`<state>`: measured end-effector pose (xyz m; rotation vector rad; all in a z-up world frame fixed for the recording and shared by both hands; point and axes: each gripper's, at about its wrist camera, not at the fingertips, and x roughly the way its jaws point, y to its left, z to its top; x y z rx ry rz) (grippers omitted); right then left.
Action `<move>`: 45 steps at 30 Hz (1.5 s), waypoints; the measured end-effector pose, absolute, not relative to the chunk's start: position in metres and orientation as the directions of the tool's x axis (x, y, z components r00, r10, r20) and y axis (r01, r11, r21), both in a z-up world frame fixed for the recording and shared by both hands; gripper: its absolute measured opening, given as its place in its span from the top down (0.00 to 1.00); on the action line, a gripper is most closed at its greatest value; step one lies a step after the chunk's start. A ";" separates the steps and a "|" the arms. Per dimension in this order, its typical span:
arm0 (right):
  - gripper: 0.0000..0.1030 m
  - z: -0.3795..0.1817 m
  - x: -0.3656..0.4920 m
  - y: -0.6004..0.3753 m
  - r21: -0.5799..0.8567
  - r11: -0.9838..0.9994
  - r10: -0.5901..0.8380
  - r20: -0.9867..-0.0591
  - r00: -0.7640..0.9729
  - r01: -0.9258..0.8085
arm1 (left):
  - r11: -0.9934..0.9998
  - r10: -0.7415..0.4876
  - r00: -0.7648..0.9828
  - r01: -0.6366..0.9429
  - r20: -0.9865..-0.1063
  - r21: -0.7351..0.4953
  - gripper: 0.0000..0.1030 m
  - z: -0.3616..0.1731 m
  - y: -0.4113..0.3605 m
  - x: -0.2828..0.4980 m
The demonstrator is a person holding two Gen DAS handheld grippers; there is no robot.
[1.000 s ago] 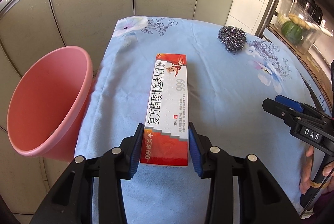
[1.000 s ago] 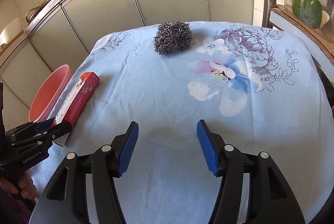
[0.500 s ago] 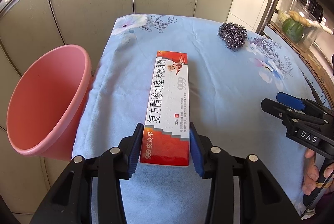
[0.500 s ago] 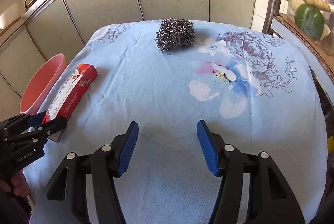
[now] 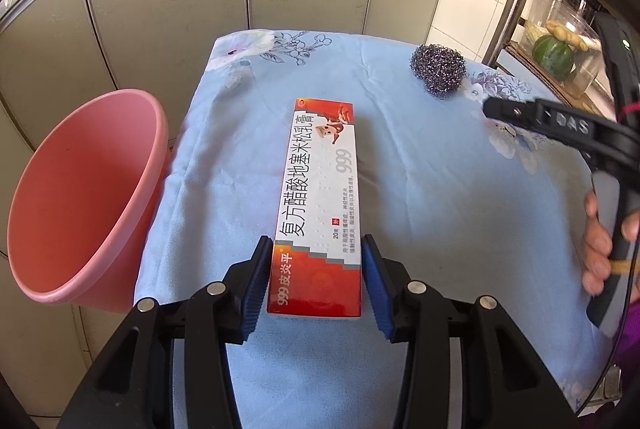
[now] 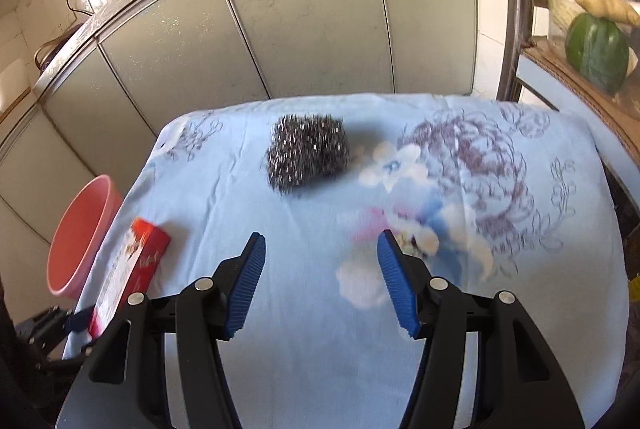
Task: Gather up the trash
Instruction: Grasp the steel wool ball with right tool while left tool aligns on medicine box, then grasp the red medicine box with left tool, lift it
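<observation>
Since the earlier frames, the right gripper (image 6: 322, 283) has advanced across the table toward the steel-wool scourer (image 6: 308, 157), which now appears larger and closer in the right wrist view; in the left wrist view the same gripper (image 5: 486, 107) sits higher and nearer the scourer (image 5: 438, 74). Its jaws stand released, with only the blue floral cloth (image 6: 480, 309) between them.

The left gripper (image 5: 314, 283) straddles the near end of the red-and-white ointment box (image 5: 320, 197), which lies flat and lengthwise on the cloth (image 5: 460, 209). Its jaws have just been opening: a thin gap shows at each blue pad, so the box is bracketed, not clenched.

Surroundings:
- A pink bucket (image 5: 84, 197) stands off the table's left edge, mouth tilted toward the table, beside the box.
- Grey cabinet doors (image 5: 200, 9) run behind the table.
- A green squash (image 6: 596, 51) sits on a shelf at the right.

Nothing stands between the right gripper and the scourer.

Limits of view: the right wrist picture is motion-blurred (scourer and flower print smear). There the box (image 6: 132, 273) is partly hidden by the gripper body. A hand (image 5: 600, 241) holding the right gripper's handle is cut off at the edge.
</observation>
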<state>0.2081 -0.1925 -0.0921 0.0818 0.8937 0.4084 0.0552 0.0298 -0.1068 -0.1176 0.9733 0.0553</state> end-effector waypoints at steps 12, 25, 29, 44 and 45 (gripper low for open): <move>0.43 -0.091 0.251 -0.143 0.198 0.929 0.352 -0.730 0.586 -0.311 | 0.993 -0.041 0.559 -0.071 -0.828 -0.097 0.56 -0.107 0.032 0.052; 0.78 -0.087 0.227 -0.170 0.256 0.917 0.391 -0.726 0.566 -0.306 | 0.992 -0.054 0.565 -0.062 -0.824 -0.108 0.56 -0.098 0.026 0.053; 0.78 -0.075 0.197 -0.180 0.268 0.904 0.420 -0.709 0.567 -0.334 | 0.994 -0.043 0.567 -0.056 -0.823 -0.090 0.56 -0.096 0.018 0.055; 0.78 -0.055 0.130 -0.196 0.271 0.880 0.461 -0.685 0.564 -0.390 | 0.997 0.023 0.561 -0.074 -0.828 -0.022 0.56 -0.095 -0.002 0.066; 0.78 -0.056 0.129 -0.197 0.274 0.880 0.462 -0.687 0.561 -0.388 | 0.997 0.028 0.561 -0.076 -0.827 -0.018 0.56 -0.095 -0.002 0.066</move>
